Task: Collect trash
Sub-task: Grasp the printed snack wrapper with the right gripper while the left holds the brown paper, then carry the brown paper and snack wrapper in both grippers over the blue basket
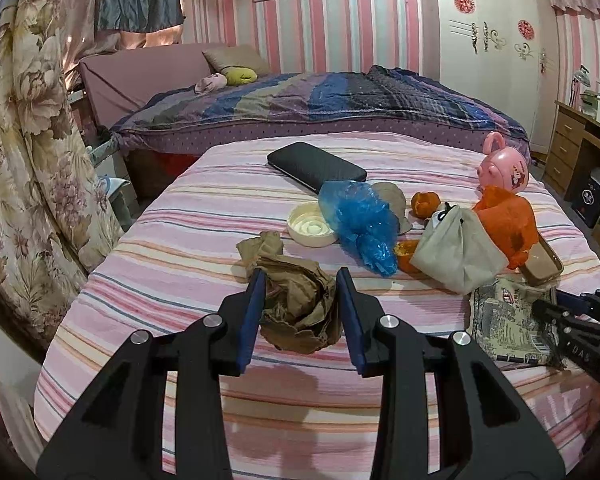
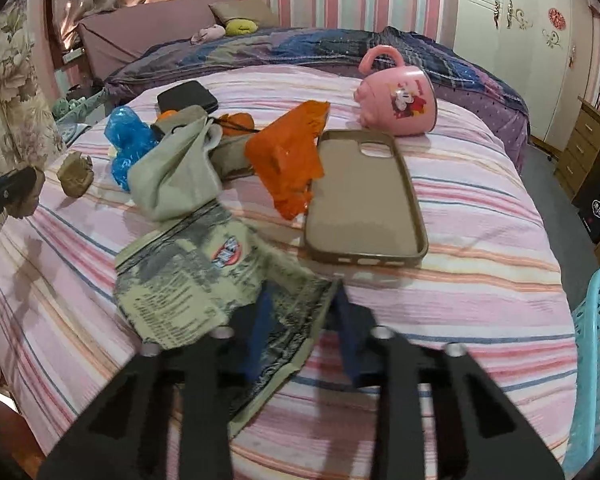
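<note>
Left gripper [image 1: 300, 280] sits low at centre frame, jaws spread around a crumpled brown paper wad [image 1: 296, 308], fingers flanking it but whether the pads press it I cannot tell. Right gripper [image 2: 300, 300], bottom centre of its own view, straddles the near edge of a printed snack wrapper [image 2: 188, 280], jaws apart, and whether they bite is unclear too. Crowding the striped bedspread [image 1: 180, 240] past the wad: a white lid [image 1: 310, 226] mid-frame, a blue plastic bag [image 1: 360, 220] just right of it, orange peel [image 1: 425, 202] behind, a grey cloth pouch [image 1: 460, 254] and an orange wrapper [image 1: 504, 220] to the right. Upper centre, a black wallet [image 1: 316, 166]; right of it a pink mug [image 2: 400, 100] tipped on its side. A phone case [image 2: 364, 200] lies open side up, its edge over the orange wrapper. A turquoise basket [image 2: 596, 360] shows at the lower right edge, contents hidden
</note>
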`<state>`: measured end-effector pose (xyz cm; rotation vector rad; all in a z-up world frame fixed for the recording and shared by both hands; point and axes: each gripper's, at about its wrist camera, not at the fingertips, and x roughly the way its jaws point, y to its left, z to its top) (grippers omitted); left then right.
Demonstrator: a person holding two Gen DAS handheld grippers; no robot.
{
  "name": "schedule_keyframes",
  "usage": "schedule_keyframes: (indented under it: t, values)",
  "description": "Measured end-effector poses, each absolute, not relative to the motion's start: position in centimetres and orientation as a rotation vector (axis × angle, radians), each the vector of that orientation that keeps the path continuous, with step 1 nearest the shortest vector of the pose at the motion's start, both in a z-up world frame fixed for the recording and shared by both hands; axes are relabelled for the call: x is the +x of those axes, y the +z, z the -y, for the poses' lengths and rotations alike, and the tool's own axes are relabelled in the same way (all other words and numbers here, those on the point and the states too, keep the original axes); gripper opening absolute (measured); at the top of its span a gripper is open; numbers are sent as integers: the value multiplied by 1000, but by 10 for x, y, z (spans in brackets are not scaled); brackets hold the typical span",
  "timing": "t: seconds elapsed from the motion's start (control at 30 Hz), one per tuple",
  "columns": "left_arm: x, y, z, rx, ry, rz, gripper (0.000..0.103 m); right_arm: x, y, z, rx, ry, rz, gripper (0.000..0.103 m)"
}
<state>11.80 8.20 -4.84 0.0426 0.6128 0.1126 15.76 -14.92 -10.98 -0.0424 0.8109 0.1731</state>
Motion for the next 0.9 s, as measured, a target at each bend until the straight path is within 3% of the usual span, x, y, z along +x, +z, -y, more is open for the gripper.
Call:
schedule_keyframes:
  t: [0.03,0.13,0.43,0.9]
  values:
    - [118,-48,-81,48,115,-610,35,157,-109,152,-34,174,-808,14]
    - [117,-47,-81,52,120,-603,35,153,-103,163,-5,181,-783,10]
    - [116,-39,-73,24,118,-582,35,131,-75,220,41,124,-691,8]
    - [118,-17,10,64,-10,-541,35,99,-43,333,171,56,-581,6]
